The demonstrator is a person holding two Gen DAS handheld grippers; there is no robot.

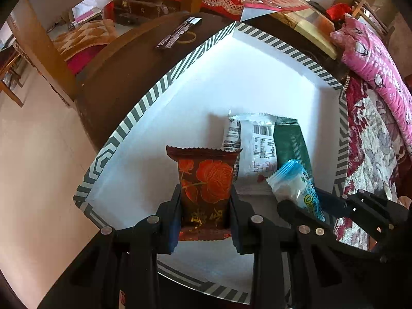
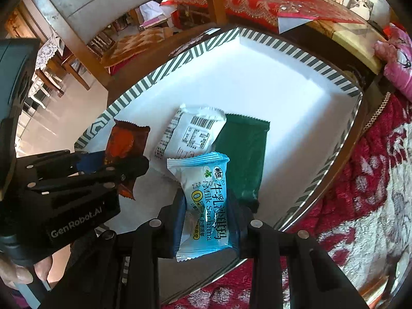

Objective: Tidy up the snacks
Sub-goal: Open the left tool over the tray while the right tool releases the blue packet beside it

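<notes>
Brown rose-print snack packet [image 1: 206, 190] is clamped in left gripper [image 1: 205, 215] jaws, above the near left of the striped-rim white box [image 1: 144, 108]. Blue milk snack packet [image 2: 206, 203] is clamped in right gripper [image 2: 207, 222] jaws, over the white packet [image 2: 191, 131] and green packet [image 2: 242, 154] lying in the box.

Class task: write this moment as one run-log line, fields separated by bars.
left claw: shut on brown snack | right claw: shut on blue snack | both over box | in box: white pack, green pack
</notes>
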